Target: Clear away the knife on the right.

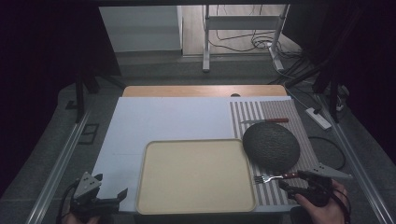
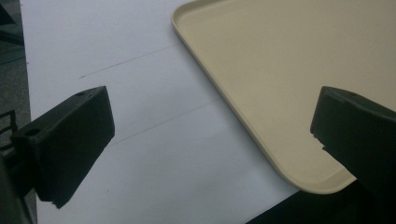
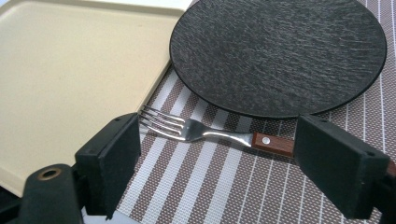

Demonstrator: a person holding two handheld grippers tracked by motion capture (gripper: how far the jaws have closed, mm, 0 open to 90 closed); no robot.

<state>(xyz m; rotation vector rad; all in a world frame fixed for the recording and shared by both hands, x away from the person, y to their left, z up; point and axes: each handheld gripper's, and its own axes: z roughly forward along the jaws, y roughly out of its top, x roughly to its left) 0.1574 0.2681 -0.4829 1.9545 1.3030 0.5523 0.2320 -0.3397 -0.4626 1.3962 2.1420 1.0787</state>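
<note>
A beige tray (image 1: 196, 176) (image 2: 280, 70) (image 3: 60, 74) lies at the front middle of the table. To its right, on a striped placemat (image 1: 275, 112) (image 3: 224, 182), sits a dark round plate (image 1: 271, 145) (image 3: 280, 51). A fork with a wooden handle (image 1: 273, 177) (image 3: 205, 132) lies in front of the plate, tines toward the tray. A knife with a red handle (image 1: 264, 121) lies behind the plate. My right gripper (image 1: 292, 181) (image 3: 217, 158) is open, its jaws on either side of the fork, just above it. My left gripper (image 1: 109, 198) (image 2: 212, 140) is open over the white sheet beside the tray's front left corner.
A white sheet (image 1: 163, 116) (image 2: 116, 56) covers the table's left and middle. A wooden board edge (image 1: 201, 90) runs along the back. Beyond the table stand a white frame (image 1: 243, 28), cables (image 1: 261, 42) on the floor, and a power strip (image 1: 318, 117) at the right.
</note>
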